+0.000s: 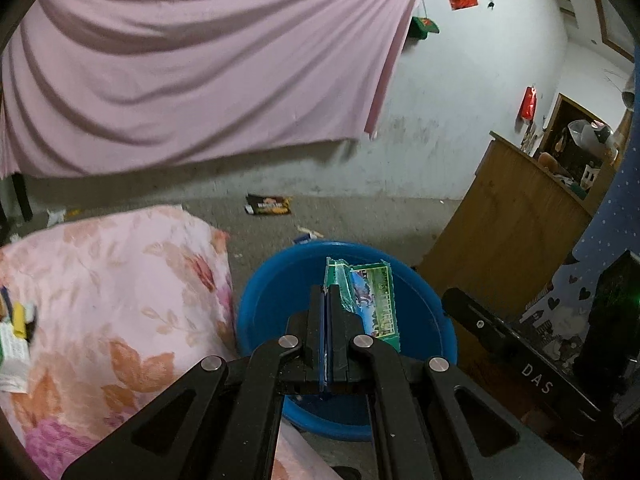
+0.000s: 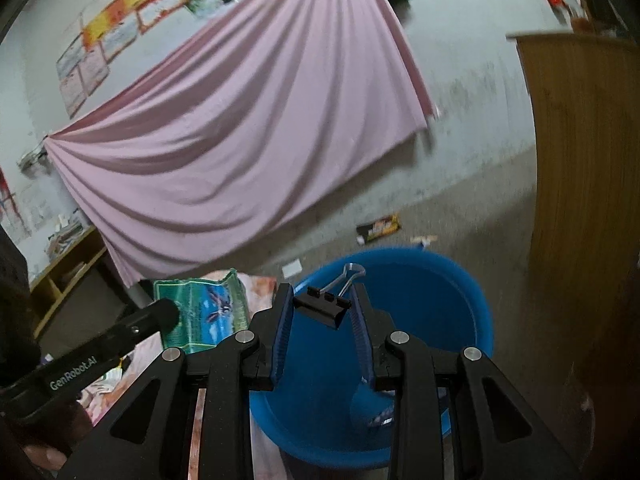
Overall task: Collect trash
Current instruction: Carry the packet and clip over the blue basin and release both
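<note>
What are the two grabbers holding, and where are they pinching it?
The left gripper pinches a green snack wrapper by its left edge. The right gripper holds a black binder clip by its two ends, both over the blue bucket.

The grey concrete floor [image 1: 360,216] carries a blue plastic basin [image 1: 272,300], which stands just beside a bed with a pink floral cover [image 1: 120,280]. Beyond the basin, toward the wall, a dark snack wrapper [image 1: 269,205] lies flat on the floor, and nearer the basin's far rim lie small pale scraps [image 1: 309,233]. A wooden cabinet [image 1: 512,232] stands on the floor to the right of the basin.
</note>
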